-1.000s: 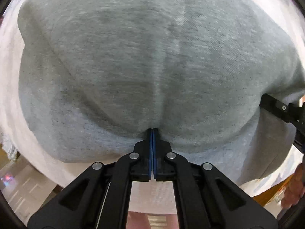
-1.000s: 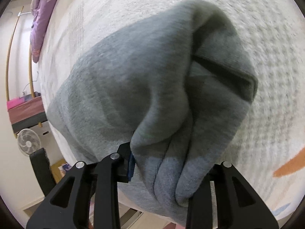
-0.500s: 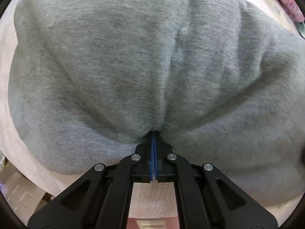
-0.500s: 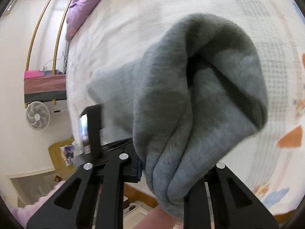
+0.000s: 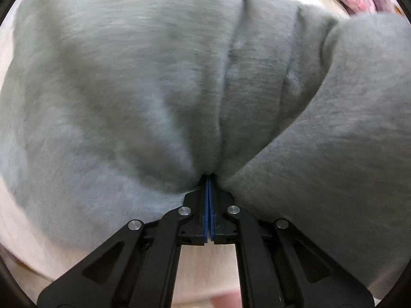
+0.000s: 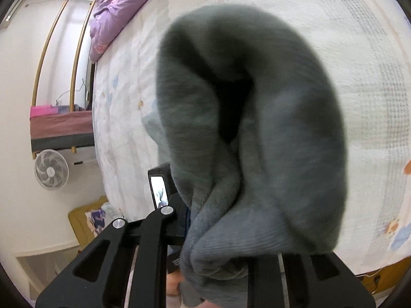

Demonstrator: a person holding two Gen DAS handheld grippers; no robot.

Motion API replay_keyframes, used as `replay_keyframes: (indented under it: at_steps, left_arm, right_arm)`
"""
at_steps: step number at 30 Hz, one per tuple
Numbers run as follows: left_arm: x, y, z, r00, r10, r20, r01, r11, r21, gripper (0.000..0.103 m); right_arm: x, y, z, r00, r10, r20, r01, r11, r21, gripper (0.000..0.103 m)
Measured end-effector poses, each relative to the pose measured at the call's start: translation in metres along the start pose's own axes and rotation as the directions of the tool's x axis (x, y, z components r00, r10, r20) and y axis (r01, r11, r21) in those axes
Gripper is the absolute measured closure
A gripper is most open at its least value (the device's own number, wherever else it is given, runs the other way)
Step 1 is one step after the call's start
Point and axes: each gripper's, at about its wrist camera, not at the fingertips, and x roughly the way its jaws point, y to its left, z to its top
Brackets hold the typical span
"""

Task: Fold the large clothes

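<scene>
A large grey sweatshirt fills the left wrist view. My left gripper is shut on its edge, blue pads pressed together with the cloth pinched at the tips. In the right wrist view the same grey sweatshirt hangs bunched in thick folds, lifted above the bed. My right gripper is shut on a ribbed edge of it; the cloth hides its fingertips. The left gripper's body with a small lit screen shows just left of the bunch.
A white quilted bedspread covers the bed below. A purple quilt lies at the far end of the bed. Off the bed's left side are a white fan, a low bench and a yellow cushion.
Both grippers have lifted and swung with the sweatshirt. The garment has gathered into deeper folds. The left gripper has come close beside the right one.
</scene>
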Motion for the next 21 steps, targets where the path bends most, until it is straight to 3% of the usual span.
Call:
replay_keyframes:
  at_steps: [1,3,7,11,13,16,17,20,21]
  left_arm:
    - [-0.013,0.007,-0.002,1.000,-0.012,0.007,0.012,1.000,-0.027,0.100]
    - [-0.047,0.027,-0.005,0.998,-0.047,0.031,0.046,0.999,0.006,0.100]
    - [-0.104,0.080,0.002,0.993,0.025,0.114,-0.035,0.995,0.088,0.099]
    - [-0.129,0.142,0.009,0.987,0.089,0.130,-0.094,0.995,0.032,0.099]
    - [-0.137,0.174,0.010,0.986,0.106,0.127,-0.105,0.994,-0.017,0.099]
    - [-0.135,0.204,0.012,0.983,0.145,0.117,-0.139,0.989,-0.058,0.091]
    - [-0.134,0.210,0.023,0.982,0.153,0.115,-0.146,0.987,-0.063,0.091]
    - [-0.124,0.222,0.022,0.985,0.135,0.104,-0.127,0.988,-0.086,0.091]
    - [-0.123,0.224,0.020,0.986,0.133,0.102,-0.123,0.988,-0.094,0.091]
  right_arm:
    - [0.003,0.008,0.002,1.000,0.017,0.001,-0.017,1.000,0.013,0.085]
    - [0.017,0.030,0.005,1.000,0.007,-0.019,-0.007,1.000,0.007,0.085]
    - [0.067,0.079,0.009,0.992,-0.090,-0.093,0.083,0.994,-0.075,0.085]
    - [0.129,0.113,0.019,0.983,-0.113,-0.142,0.101,0.991,-0.092,0.085]
    - [0.173,0.124,0.025,0.966,-0.190,-0.178,0.171,0.978,-0.120,0.085]
    - [0.213,0.125,0.034,0.945,-0.258,-0.199,0.245,0.966,-0.089,0.080]
    - [0.227,0.126,0.036,0.941,-0.265,-0.212,0.253,0.964,-0.079,0.070]
    - [0.250,0.136,0.037,0.945,-0.185,-0.270,0.184,0.983,-0.029,0.020]
    - [0.254,0.145,0.038,0.951,-0.141,-0.275,0.140,0.990,-0.022,0.019]
